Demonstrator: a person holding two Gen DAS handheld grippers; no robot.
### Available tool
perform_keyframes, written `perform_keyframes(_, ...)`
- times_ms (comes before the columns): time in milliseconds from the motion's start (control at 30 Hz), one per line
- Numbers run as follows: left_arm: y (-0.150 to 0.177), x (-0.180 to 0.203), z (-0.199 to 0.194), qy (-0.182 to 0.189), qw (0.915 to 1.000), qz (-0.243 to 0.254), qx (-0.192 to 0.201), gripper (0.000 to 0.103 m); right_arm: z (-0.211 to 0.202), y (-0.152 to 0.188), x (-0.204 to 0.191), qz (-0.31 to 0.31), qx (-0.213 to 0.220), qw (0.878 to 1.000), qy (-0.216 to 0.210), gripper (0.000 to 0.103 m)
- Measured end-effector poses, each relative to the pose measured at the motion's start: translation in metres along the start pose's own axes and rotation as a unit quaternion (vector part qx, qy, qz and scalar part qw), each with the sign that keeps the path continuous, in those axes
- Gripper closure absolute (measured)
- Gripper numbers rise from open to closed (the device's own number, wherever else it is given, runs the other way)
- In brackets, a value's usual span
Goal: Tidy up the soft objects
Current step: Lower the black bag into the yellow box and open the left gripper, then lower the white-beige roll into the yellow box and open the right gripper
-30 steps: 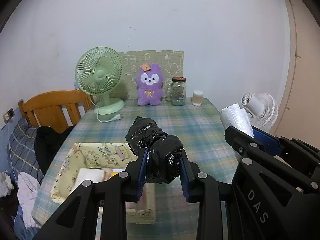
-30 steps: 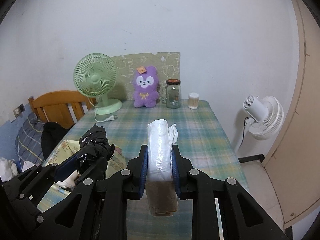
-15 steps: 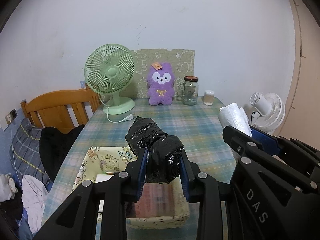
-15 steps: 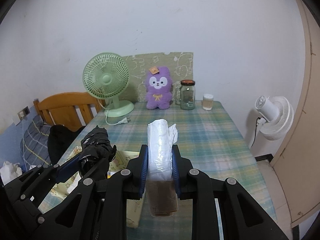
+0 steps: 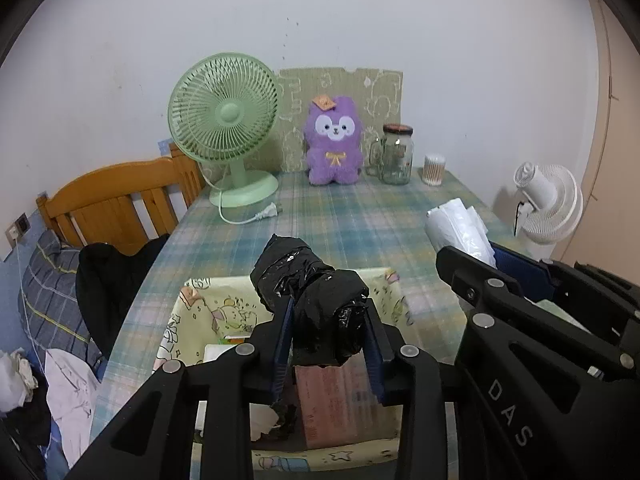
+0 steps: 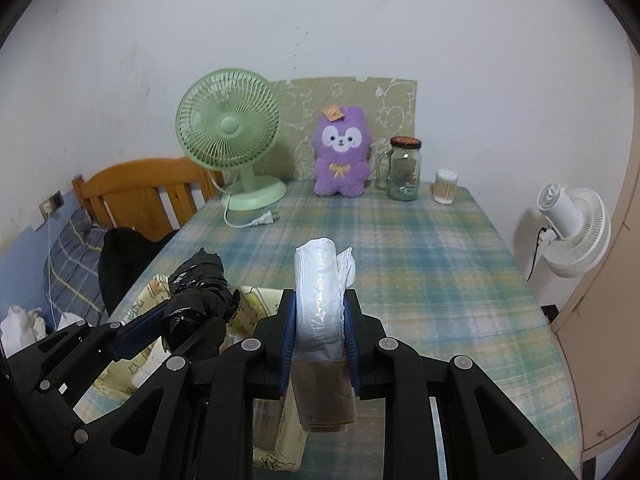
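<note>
Now my left gripper (image 5: 327, 334), its jaws just easing apart, grasps a crinkled black bag roll (image 5: 310, 298) above the near fabric bin (image 5: 394, 296). My right gripper (image 6: 320, 330) clenches a white bag roll (image 6: 320, 280); the plaid table (image 6: 420, 248) lies open beyond.

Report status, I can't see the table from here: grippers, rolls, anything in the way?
Left gripper easing open, black roll between pads over the box. Right gripper shut on white roll. Nothing in the way.

Glossy crinkled black plastic roll (image 5: 316, 300), translucent white plastic roll (image 6: 320, 292), fuzzy plush toy (image 5: 334, 144), glass jar (image 5: 396, 154).
</note>
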State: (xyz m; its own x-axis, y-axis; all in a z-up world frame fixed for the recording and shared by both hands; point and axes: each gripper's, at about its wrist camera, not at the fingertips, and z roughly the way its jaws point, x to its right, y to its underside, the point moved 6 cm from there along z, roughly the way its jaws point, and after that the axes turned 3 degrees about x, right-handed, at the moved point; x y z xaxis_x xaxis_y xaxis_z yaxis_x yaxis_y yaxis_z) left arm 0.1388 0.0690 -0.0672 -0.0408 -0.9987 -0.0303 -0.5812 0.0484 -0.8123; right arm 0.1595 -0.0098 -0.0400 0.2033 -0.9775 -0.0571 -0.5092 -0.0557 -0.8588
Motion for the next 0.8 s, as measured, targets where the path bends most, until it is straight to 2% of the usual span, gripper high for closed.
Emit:
perform_keyframes(233,0.013,-0.008,0.013,-0.002,0.9996,0.015,-0.024,0.058,0.018,0.012,-0.009,-0.011,-0.016,1.0,-0.005,0.078)
perform_keyframes(300,0.015,-0.01,0.014,0.003,0.9996,0.014,-0.025,0.033,0.019,0.013,-0.011,-0.013,-0.016,1.0,-0.008,0.078)
perform_keyframes(333,0.015,-0.011,0.014,0.003,0.9997,0.013,-0.023,0.03,0.02,0.013,-0.012,-0.014,-0.016,1.0,-0.01,0.078)
perform_keyframes(433,0.014,-0.015,0.012,0.004,0.9997,0.014,-0.02,0.026,0.021,0.013,-0.017,-0.014,-0.015,1.0,-0.02,0.078)
perform_keyframes(533,0.014,-0.02,0.013,-0.003,0.9997,0.018,-0.015,0.018,0.023,0.013,-0.022,-0.018,-0.015,0.999,-0.025,0.078)
perform_keyframes(800,0.015,-0.039,0.02,-0.025,0.9994,0.004,-0.023,0.014,0.038,0.012,-0.042,-0.024,-0.023,0.998,-0.054,0.078)
